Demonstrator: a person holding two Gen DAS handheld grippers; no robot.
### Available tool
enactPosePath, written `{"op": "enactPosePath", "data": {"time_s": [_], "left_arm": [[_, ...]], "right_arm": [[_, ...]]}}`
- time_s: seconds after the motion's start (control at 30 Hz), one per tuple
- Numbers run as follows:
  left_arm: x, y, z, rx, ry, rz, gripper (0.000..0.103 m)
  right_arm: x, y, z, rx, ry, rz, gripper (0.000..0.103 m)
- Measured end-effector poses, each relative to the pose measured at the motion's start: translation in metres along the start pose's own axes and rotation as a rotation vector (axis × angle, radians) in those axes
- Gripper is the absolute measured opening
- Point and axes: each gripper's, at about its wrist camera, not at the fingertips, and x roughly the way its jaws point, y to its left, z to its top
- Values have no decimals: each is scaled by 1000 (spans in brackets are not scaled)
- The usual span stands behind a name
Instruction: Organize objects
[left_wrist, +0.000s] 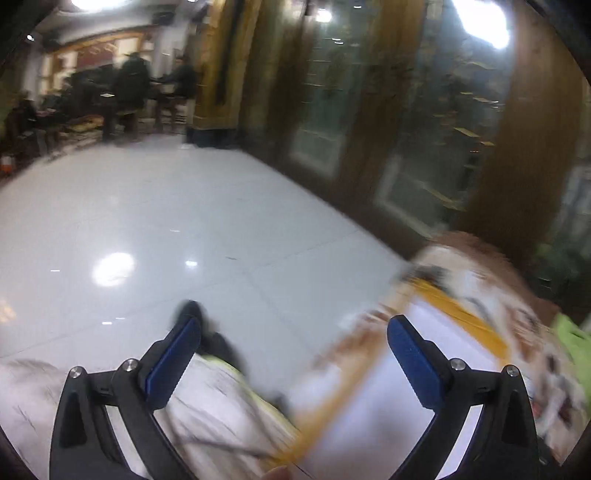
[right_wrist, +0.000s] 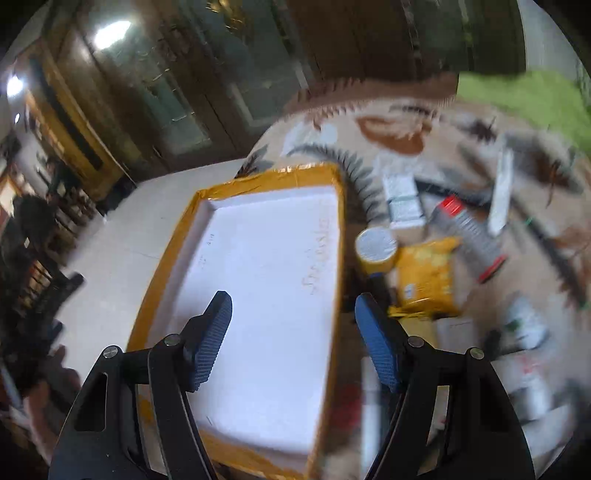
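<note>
Fingers of both the right gripper (right_wrist: 293, 321) and left gripper (left_wrist: 295, 343) are spread wide, holding nothing. White tray (right_wrist: 266, 266) with orange rim lies at the tabletop's left edge; yellow packet (right_wrist: 428, 277) and tape roll (right_wrist: 376, 249) sit just beside it.

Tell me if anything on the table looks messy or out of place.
Yes: the white tray with orange-taped edges holds nothing, while the yellow pouch, tape roll and small boxes lie scattered at odd angles beside it on the patterned tablecloth.
</note>
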Motion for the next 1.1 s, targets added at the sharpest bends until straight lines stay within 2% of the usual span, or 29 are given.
{"op": "enactPosePath", "data": {"time_s": [0.07, 0.1, 0.13, 0.17, 0.23, 0.3, 0.37, 0.47, 0.57, 0.63, 0.7, 0.77, 0.93, 1.03, 1.1], "left_arm": [[-6, -23, -13, 46, 93, -123, 102], [-6, -35, -21, 87, 150, -175, 102], [-5, -52, -32, 146, 234, -240, 102], [-6, -70, -42, 197, 288, -275, 102], [-14, -91, -70, 324, 355, -338, 102], [-33, -106, -94, 422, 345, -317, 101], [-41, -119, -103, 511, 354, -319, 102], [-54, -120, -112, 556, 369, -344, 102], [-53, -121, -125, 603, 454, -325, 101], [-55, -124, -129, 618, 477, -321, 101], [-61, -122, -130, 608, 478, -346, 101], [-67, -126, -133, 610, 493, -379, 101], [-73, -141, -145, 699, 526, -416, 101], [-77, -144, -146, 699, 543, -461, 102], [-76, -146, -152, 728, 571, -458, 102]], "right_arm": [[-20, -6, -7, -22, -12, -38, 70], [-21, 5, 3, -42, -20, -66, 70], [-29, 15, -1, -74, -33, -104, 70], [-33, 35, 0, -91, -46, -138, 70], [-38, 46, 3, -104, -59, -181, 70], [-37, 36, 9, -80, -78, -221, 70], [-40, 20, 3, -62, -73, -237, 70], [-49, 11, -13, -54, -70, -274, 70], [-62, -20, -25, -53, -58, -301, 70], [-68, -19, -34, -41, -47, -312, 70], [-67, -19, -41, -16, -16, -290, 70], [-62, -56, -40, 22, 10, -253, 70], [-67, -99, -62, 143, 8, -181, 70], [-65, -98, -74, 166, 23, -176, 70], [-67, -103, -81, 177, 37, -169, 70]]}}
